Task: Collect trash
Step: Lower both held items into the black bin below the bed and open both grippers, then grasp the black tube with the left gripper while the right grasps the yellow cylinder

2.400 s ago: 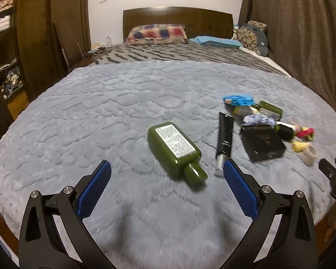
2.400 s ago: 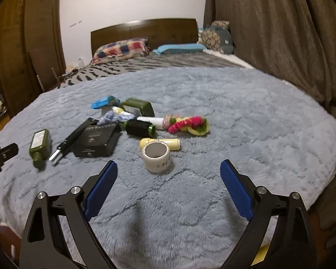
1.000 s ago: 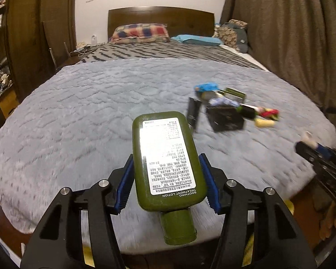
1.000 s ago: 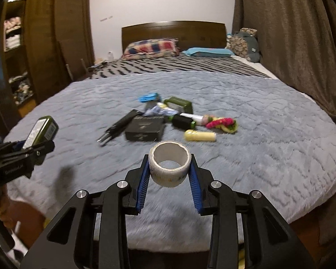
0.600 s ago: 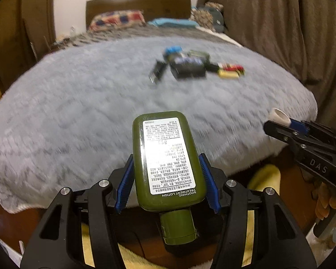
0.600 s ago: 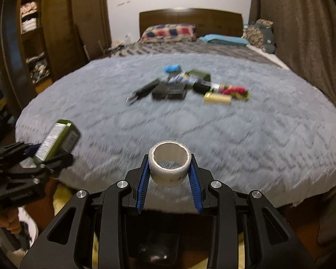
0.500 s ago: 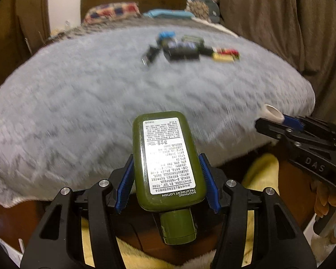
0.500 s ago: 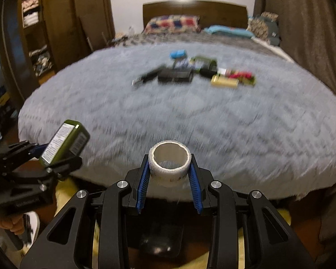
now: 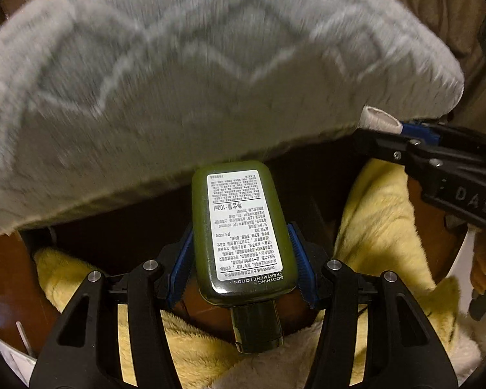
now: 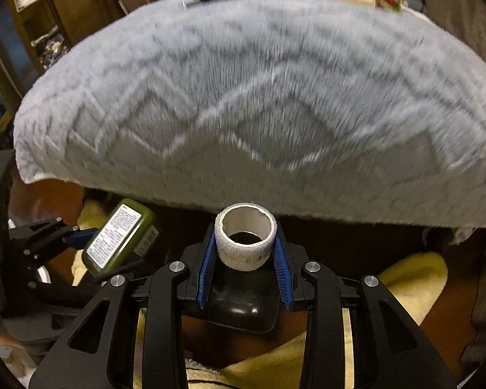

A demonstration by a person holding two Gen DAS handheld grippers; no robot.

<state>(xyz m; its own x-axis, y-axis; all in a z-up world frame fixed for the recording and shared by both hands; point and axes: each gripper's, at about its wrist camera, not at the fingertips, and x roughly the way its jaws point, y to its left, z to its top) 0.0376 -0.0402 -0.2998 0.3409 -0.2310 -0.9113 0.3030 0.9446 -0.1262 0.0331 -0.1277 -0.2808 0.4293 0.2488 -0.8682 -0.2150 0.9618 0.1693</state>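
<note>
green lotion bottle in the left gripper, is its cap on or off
On. The dark green lotion bottle, clamped between the left gripper's blue pads, has its dark cap fitted on the neck, pointing back toward the camera.

- The left gripper [image 9: 241,267] points steeply downward, its black arms spread toward the camera and its blue pads pressed on both flat sides of a green lotion bottle [image 9: 243,230], cap end toward the camera.
- The right gripper [image 10: 245,261] also tilts steeply down, its blue pads drawn close together and clamped on a white tape roll [image 10: 245,241], open core facing up.
- In the left wrist view the right gripper reaches in from the right edge, level with the left one and apart from it.
- Fingers [image 9: 484,264] of the person's right hand wrap its handle at the right edge.
</note>
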